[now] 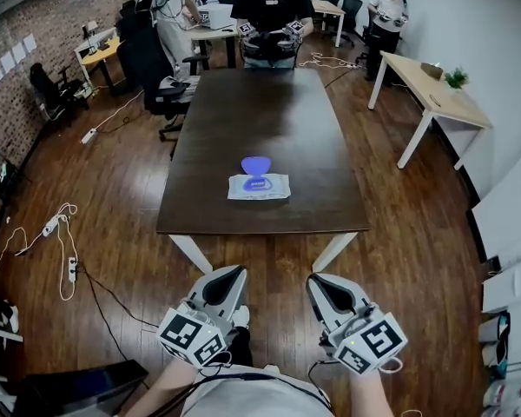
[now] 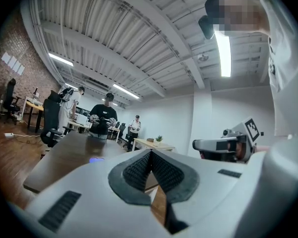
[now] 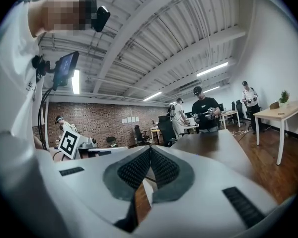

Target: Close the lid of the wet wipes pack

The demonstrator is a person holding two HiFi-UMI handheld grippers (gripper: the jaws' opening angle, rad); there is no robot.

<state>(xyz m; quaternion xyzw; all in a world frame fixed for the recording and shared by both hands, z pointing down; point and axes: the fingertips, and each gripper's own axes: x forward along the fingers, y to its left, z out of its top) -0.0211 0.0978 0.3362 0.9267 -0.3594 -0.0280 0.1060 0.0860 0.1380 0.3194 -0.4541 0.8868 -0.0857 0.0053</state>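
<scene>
A white wet wipes pack (image 1: 259, 187) lies near the front edge of the dark table (image 1: 252, 120), its blue lid (image 1: 256, 164) flipped open toward the far side. The lid shows as a small blue spot (image 2: 96, 159) in the left gripper view. My left gripper (image 1: 228, 283) and right gripper (image 1: 324, 287) hang side by side below the table's near edge, well short of the pack. Both pairs of jaws are shut with nothing between them. The left gripper's tips (image 2: 150, 153) and the right gripper's tips (image 3: 150, 150) point level toward the table.
A person in black (image 1: 271, 11) holding grippers stands at the table's far end. A light wooden desk (image 1: 434, 89) with a small plant is at the right. Office chairs (image 1: 161, 85), cables and a power strip (image 1: 56, 228) are on the wood floor at the left.
</scene>
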